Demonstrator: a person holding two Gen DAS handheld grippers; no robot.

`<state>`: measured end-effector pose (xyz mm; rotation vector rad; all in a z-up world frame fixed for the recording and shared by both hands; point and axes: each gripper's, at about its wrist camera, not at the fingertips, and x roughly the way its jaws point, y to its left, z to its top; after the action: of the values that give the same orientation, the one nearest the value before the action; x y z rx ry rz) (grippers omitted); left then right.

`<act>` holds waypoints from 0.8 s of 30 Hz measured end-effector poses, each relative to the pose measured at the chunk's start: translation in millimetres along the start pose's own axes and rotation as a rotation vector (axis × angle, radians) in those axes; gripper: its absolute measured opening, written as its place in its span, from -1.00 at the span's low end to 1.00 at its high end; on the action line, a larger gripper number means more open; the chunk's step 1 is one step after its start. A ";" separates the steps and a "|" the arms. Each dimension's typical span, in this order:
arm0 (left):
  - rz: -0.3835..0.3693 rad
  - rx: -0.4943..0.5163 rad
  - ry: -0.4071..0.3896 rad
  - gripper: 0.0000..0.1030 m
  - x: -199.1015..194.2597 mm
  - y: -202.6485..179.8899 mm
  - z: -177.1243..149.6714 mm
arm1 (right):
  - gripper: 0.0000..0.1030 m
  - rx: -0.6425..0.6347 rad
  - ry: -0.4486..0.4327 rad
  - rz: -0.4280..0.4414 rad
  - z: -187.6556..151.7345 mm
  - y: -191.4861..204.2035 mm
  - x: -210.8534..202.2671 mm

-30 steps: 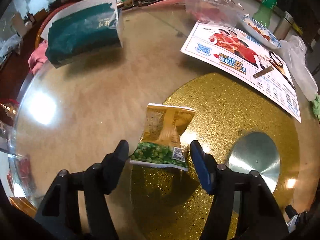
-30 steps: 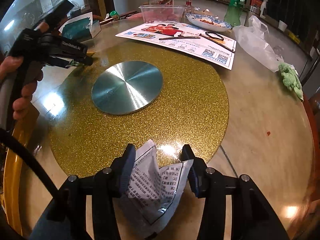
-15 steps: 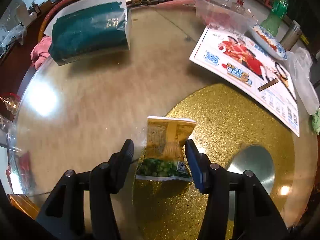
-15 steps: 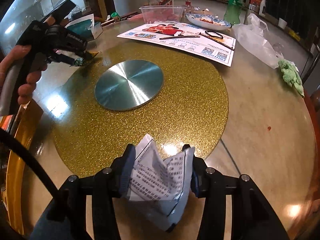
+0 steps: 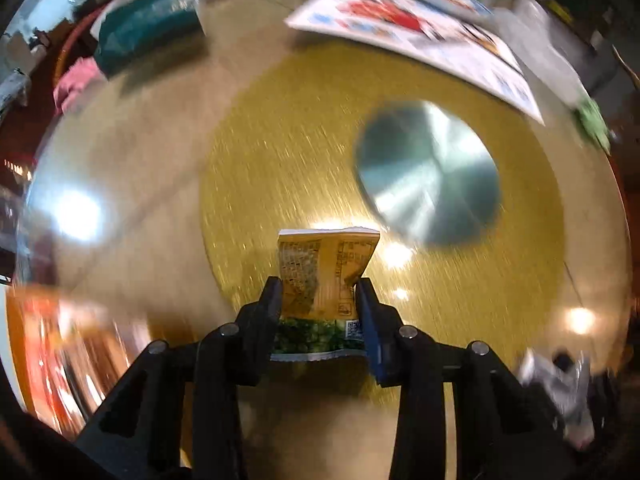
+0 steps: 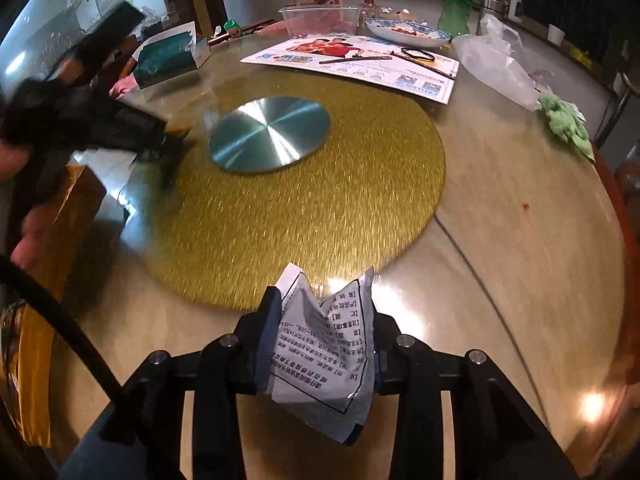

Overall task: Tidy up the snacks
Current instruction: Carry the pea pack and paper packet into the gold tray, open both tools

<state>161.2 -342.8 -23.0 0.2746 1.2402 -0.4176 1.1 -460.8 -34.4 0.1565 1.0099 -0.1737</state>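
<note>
A yellow-and-green snack packet point(image 5: 324, 272) stands pinched between the pads of my left gripper point(image 5: 319, 286), above the gold turntable point(image 5: 280, 160). Its jaws are closing and the foil buckles. This view is blurred by motion. My right gripper point(image 6: 322, 308) holds a silver-white packet point(image 6: 324, 344) with black print, creased between its pads, and its jaws are closing too. That packet hangs over the glass table near the turntable's front rim. In the right wrist view the left gripper point(image 6: 174, 144) shows as a dark blur at the left, held by a hand point(image 6: 12, 156).
A silver disc point(image 6: 270, 134) marks the turntable's centre. Behind it lie a printed flyer point(image 6: 352, 60), a teal tissue box point(image 6: 172, 56), a clear plastic tub point(image 6: 320, 20), a blue-and-white plate point(image 6: 408, 32) and a green bottle point(image 6: 454, 0). A plastic bag point(image 6: 496, 60) and a green cloth point(image 6: 568, 124) sit at the right.
My left gripper's jaws narrowed onto the yellow packet and it swept across the turntable towards the silver disc. My right gripper squeezed the white packet tighter and shifted slightly.
</note>
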 end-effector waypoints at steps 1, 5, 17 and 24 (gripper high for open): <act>-0.023 0.003 0.008 -0.23 -4.6 -3.7 -13.9 | -0.30 0.007 0.001 -0.001 -3.9 0.4 -3.0; -0.036 0.013 0.004 -0.23 -21.0 -16.3 -67.8 | -0.30 0.007 -0.007 -0.021 -19.0 6.7 -13.3; -0.088 0.021 -0.071 -0.23 -53.4 -34.6 -171.9 | -0.30 -0.020 -0.030 -0.025 -57.4 20.4 -36.8; -0.090 0.070 -0.155 -0.23 -65.2 -36.5 -211.1 | -0.31 0.028 -0.039 0.046 -85.0 20.6 -51.6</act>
<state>-52.5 -276.0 -24.9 0.2422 1.0902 -0.5509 -91.5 -419.1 -34.0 0.2007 0.9649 -0.1484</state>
